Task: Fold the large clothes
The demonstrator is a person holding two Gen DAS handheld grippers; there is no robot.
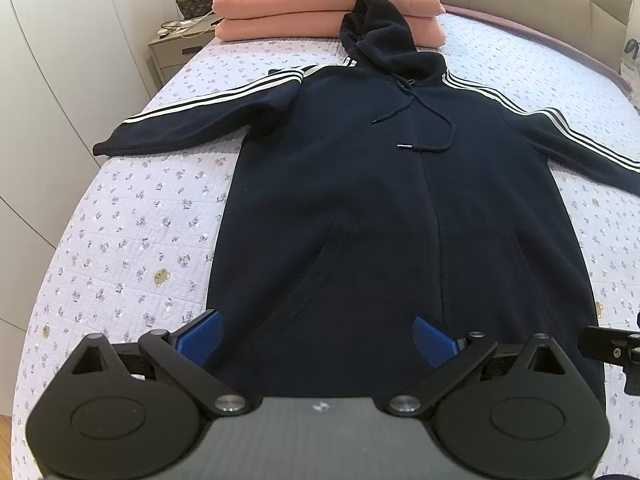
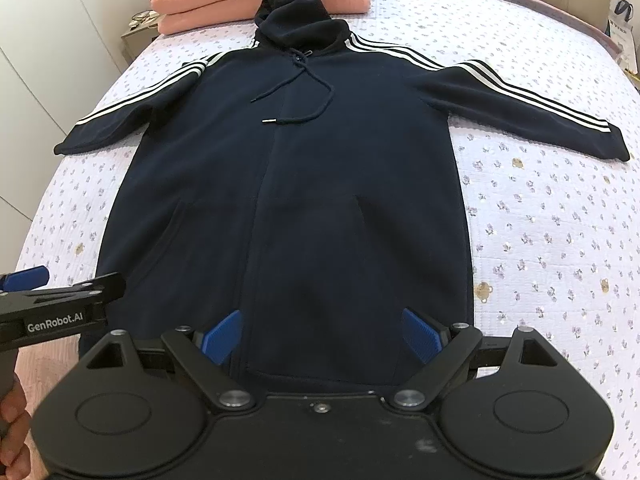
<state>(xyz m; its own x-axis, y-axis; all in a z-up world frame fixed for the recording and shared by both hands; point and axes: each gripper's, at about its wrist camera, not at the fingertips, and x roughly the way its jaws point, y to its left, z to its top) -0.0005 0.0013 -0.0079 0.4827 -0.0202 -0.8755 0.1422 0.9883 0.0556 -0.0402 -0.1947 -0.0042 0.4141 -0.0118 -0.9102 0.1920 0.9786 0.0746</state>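
Lilac quilted bedspread (image 1: 132, 216) with a small flower print fills everything ahead of and beneath both my grippers. Spread flat on it, front side up, lies the dark navy fleece zip hoodie (image 1: 384, 184), its hem nearest me and its hood (image 1: 380, 28) at the far end, straight out past my fingertips. Both sleeves reach sideways, each with three white stripes (image 1: 216, 98) running down from the shoulder; the one off to my left ends at a plain dark cuff (image 1: 106, 146), the one to my right (image 2: 532, 108) angles out toward the bed's edge. Two drawstring cords (image 1: 412, 120) trail loosely over the chest, one ending in a small metal tip (image 1: 404, 146).

Beyond the hood, at the far end of the bed, sit two folded salmon-pink blankets (image 1: 320, 4), stacked, with the hood resting against them. To the far left of that stack stands a beige nightstand (image 1: 176, 50) with cables on top, next to pale wardrobe doors (image 1: 60, 60).

My left gripper (image 1: 318, 338) hangs above the hoodie's hem, blue ribbed pads (image 1: 202, 338) spread wide and holding nothing; its left pad sits over the garment's left edge. My right gripper (image 2: 320, 336) is just beside it to the right, also over the hem, blue pads (image 2: 420, 334) equally far apart and empty. From the right wrist camera, the left gripper's black body (image 2: 60, 312), lettered GenRobot.AI, shows at the left.
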